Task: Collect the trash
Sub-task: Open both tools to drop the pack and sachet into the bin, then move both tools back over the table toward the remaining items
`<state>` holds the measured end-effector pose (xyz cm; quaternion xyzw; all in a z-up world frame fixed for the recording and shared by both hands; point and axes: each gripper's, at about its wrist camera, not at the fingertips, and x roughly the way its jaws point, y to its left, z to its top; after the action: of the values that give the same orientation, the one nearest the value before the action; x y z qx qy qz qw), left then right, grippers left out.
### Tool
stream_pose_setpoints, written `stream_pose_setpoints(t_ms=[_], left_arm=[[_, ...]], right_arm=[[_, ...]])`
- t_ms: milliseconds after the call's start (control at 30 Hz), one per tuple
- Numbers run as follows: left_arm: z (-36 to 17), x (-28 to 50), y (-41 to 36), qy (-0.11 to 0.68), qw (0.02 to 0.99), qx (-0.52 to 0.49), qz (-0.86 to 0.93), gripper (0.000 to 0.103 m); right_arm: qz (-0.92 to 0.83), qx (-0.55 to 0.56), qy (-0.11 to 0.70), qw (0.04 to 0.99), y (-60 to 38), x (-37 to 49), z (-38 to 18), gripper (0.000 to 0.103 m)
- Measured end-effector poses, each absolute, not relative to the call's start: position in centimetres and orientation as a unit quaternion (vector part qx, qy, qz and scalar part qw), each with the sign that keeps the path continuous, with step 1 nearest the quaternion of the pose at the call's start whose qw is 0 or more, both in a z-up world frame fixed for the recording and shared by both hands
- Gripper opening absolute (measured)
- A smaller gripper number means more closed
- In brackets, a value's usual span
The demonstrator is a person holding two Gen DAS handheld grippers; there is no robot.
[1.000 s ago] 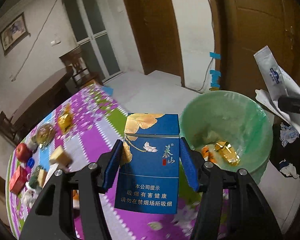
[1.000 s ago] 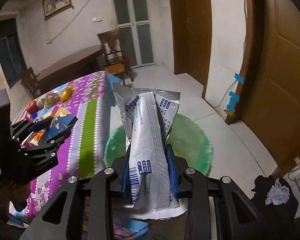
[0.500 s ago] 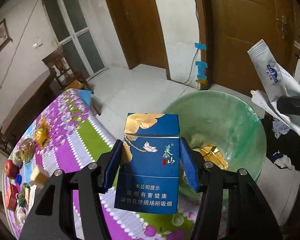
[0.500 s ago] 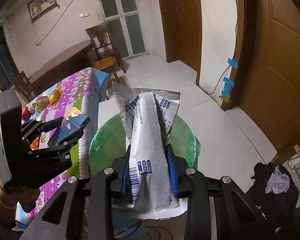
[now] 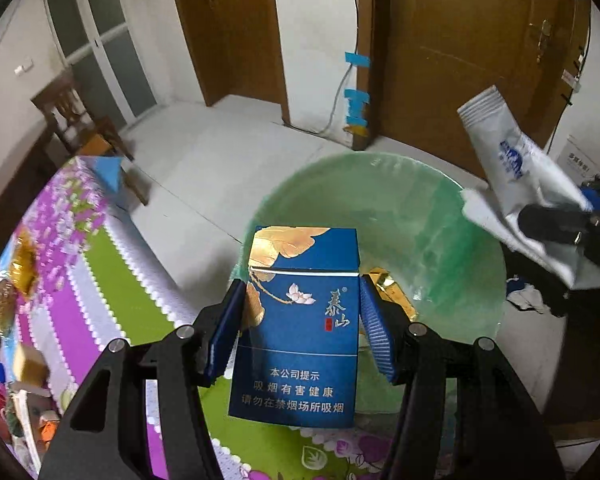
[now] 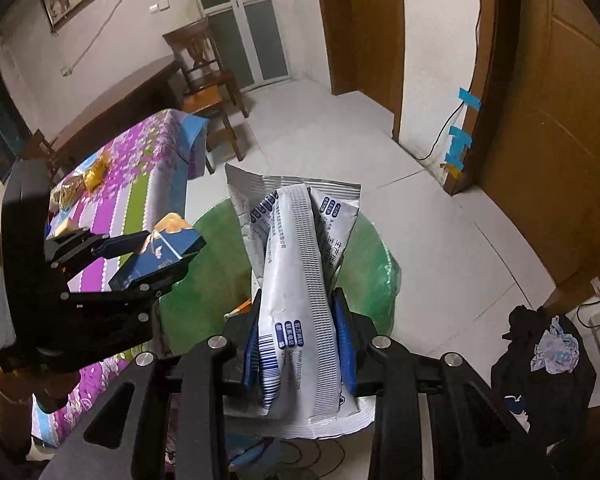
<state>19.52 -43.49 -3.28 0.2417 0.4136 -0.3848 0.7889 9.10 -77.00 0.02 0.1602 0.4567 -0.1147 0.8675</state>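
Observation:
My left gripper (image 5: 302,320) is shut on a blue cigarette pack (image 5: 300,320) with gold leaves, held over the near rim of a bin lined with a green bag (image 5: 400,216). A gold wrapper (image 5: 388,284) lies inside the bin. My right gripper (image 6: 298,344) is shut on a crumpled white and silver wrapper (image 6: 296,280) with blue print, above the green bin (image 6: 216,264). The right wrist view shows the left gripper (image 6: 152,256) with the pack (image 6: 160,254) at the left. The white wrapper (image 5: 512,176) hangs at the right in the left wrist view.
A table with a purple, green and white flowered cloth (image 5: 76,264) stands left of the bin, with snacks and small items at its far end. A wooden chair (image 6: 204,76), brown doors (image 5: 468,48) and a dark pile of clothes (image 6: 540,364) on the floor surround the bin.
Both grippers have moved toward the bin and tilted further down; the bin looks larger and closer to centre. The pack and the wrapper stay gripped.

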Motion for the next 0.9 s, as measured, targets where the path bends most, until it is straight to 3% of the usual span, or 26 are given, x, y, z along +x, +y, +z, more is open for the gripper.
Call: stream_pose_setpoints(t_ms=[300,367,400,433,900], left_arm=[[-3.1,20.5,-44.1,0.410,0.792,0.236,-0.387,0.055],[-2.8,20.7,-44.3,0.403,0.795,0.234,-0.388,0.056],[-2.8,21.0,-44.4,0.410,0.792,0.228,-0.390,0.065],[-2.8,21.2,-44.4,0.414,0.791,0.224,-0.391,0.071],[-3.3,19.8,-41.8,0.388,0.808,0.236,-0.375,0.071]], right_arm=[[-0.114,0.170,0.465,0.861,-77.3,11.0,-1.6,0.034],[-0.122,0.176,0.459,0.862,-77.6,11.5,-1.6,0.043],[-0.128,0.176,0.457,0.862,-77.7,11.6,-1.6,0.057],[-0.133,0.175,0.452,0.864,-77.8,11.7,-1.5,0.063],[-0.143,0.172,0.440,0.870,-77.7,10.7,-1.1,0.063]])
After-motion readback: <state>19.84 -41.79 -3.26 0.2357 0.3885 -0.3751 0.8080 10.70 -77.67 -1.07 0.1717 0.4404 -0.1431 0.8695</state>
